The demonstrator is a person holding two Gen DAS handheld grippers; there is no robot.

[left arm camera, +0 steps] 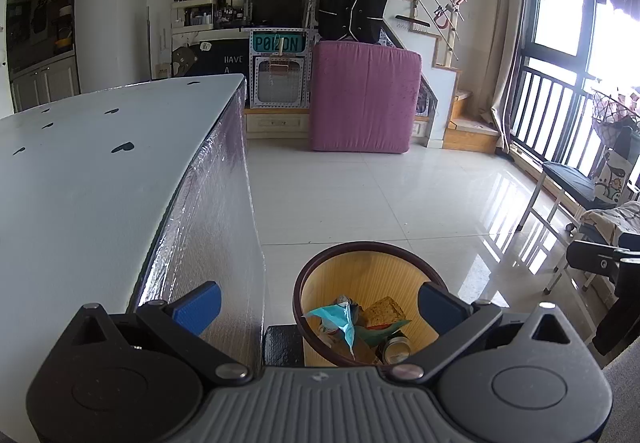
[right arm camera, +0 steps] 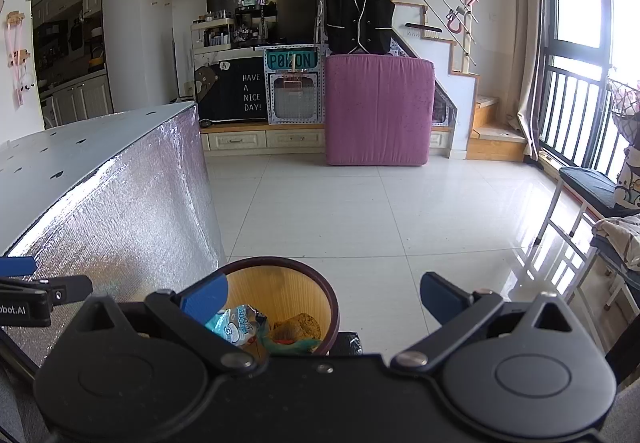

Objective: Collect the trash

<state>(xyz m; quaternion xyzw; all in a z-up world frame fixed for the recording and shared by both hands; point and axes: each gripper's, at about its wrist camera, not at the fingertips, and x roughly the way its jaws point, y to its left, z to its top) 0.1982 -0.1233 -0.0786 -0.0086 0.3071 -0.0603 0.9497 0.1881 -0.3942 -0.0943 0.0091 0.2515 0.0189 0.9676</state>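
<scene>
- Bin (left arm camera: 368, 275), round with a dark rim, sits on the floor below and just ahead of both tongs, beside the foil-wrapped side of the counter (left arm camera: 80, 179).
- Left tongs (left arm camera: 318, 303) are spread wide and empty, straddling the bin mouth; they look nearer to it.
- Right tongs (right arm camera: 324, 293) are also wide and empty; the bin lies toward their left finger.
- Trash (left arm camera: 360, 323) lies heaped in the bin: a teal wrapper, a can, a brownish slab.
- Readable writing: "HAVE A NICE DAY!" (right arm camera: 252, 93) and "P0120N" (right arm camera: 291, 60) far ahead; the wrapper print is illegible.
</scene>
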